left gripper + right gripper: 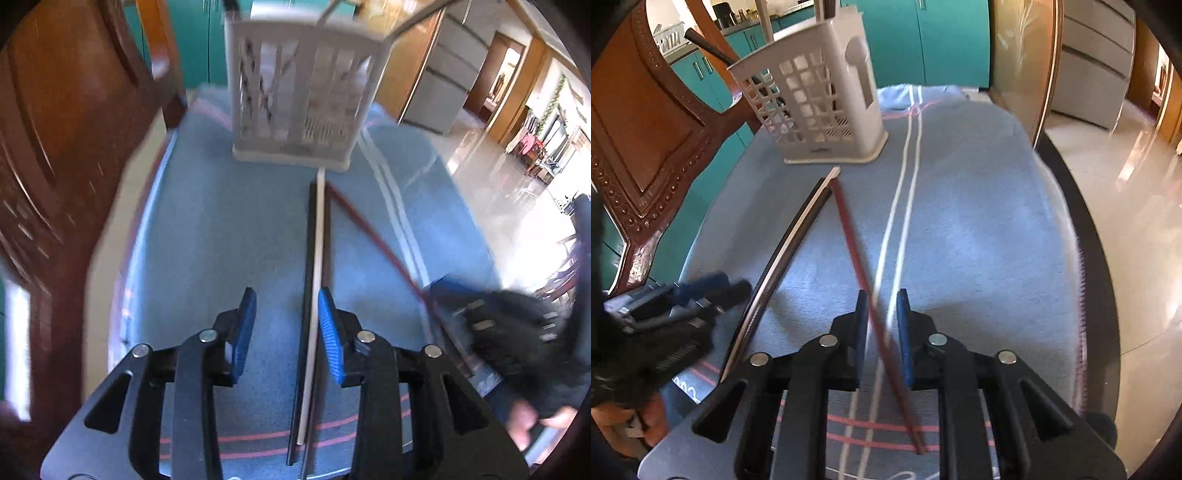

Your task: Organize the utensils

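Observation:
A white slotted utensil holder (299, 96) stands at the far end of the blue towel (221, 229), with several utensils in it; it also shows in the right wrist view (816, 99). A pale chopstick (317, 280) and a black one (308, 258) lie side by side pointing at the holder, and a red chopstick (373, 236) lies angled to their right. My left gripper (287, 325) is open and empty, just left of the pale and black pair. My right gripper (882, 325) is open, its fingers on either side of the red chopstick (864, 280), which lies on the towel.
A carved brown wooden chair (646, 122) stands at the left of the table. The towel (979, 221) covers a round glass table whose dark rim (1100, 280) curves on the right. Teal cabinets (923, 37) stand behind. Shiny floor lies to the right.

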The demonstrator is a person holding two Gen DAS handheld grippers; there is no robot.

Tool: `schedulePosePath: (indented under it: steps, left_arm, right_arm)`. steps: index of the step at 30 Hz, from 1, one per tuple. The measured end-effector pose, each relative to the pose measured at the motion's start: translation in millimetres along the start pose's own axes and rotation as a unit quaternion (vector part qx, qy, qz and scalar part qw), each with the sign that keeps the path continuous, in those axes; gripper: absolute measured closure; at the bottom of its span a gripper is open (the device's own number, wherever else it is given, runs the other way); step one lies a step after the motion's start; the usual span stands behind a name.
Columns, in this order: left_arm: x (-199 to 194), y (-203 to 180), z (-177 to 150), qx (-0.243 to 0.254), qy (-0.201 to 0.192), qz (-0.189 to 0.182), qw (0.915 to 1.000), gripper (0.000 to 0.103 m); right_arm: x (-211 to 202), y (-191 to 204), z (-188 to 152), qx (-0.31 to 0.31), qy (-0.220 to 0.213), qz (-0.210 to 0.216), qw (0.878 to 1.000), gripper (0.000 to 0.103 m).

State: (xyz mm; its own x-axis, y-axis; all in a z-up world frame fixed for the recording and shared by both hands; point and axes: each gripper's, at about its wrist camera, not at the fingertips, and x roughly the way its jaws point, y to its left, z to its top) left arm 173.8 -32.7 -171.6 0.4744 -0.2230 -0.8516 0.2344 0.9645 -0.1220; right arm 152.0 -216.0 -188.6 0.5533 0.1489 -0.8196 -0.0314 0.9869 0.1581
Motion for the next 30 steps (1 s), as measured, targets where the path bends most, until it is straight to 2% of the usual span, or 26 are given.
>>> schedulePosePath:
  steps: [2,4,8,13,15,20,25,27,30]
  left_arm:
    - [12.1,0.0,-5.5,-0.002,0.017,-0.002,0.9999,0.063]
    - [14.9,-3.4,-9.7,0.006,0.008,0.006,0.9999,0.058]
    - [16.4,-14.7,-12.7,0.037,0.002,0.033,0.9988,0.058]
    - [14.5,-13.2,-14.3,0.031,-0.005,0.034,0.9989,0.072]
    - [12.6,-12.0,-15.5,0.029,-0.008,0.034,0.9990,0.087]
    - [8.4,-5.6,-23.3,0.007,-0.012,0.025,0.9996,0.091]
    - [-2.3,0.0,-32.0,-0.026,0.019,-0.031,0.9990,0.091]
    - [-9.6,-0.3,-35.9,-0.026,0.014,-0.046,0.9985,0.091]
    - [-14.4,5.8,-33.1,-0.032,-0.007,-0.039,0.9987,0.091]
  right_arm:
    - [-1.5,-3.4,0.4,0.005,-0.002,-0.007,1.000,0.078]
    - [0.7,-6.6,0.7,0.011,0.001,-0.009,1.000,0.075]
    - [5.7,-6.5,-2.0,0.014,0.010,-0.011,1.000,0.072]
    - [13.7,-0.9,-9.2,0.004,0.021,-0.014,1.000,0.071]
    - [14.1,2.3,-11.5,-0.003,0.022,-0.018,1.000,0.071]
    - [13.8,2.8,-12.2,-0.009,0.021,-0.020,1.000,0.071]
    - [14.5,1.8,-12.3,-0.007,0.022,-0.018,1.000,0.071]
    - [14.3,1.5,-12.4,-0.007,0.022,-0.015,1.000,0.069]
    - [14.5,3.6,-13.3,-0.012,0.020,-0.017,1.000,0.067]
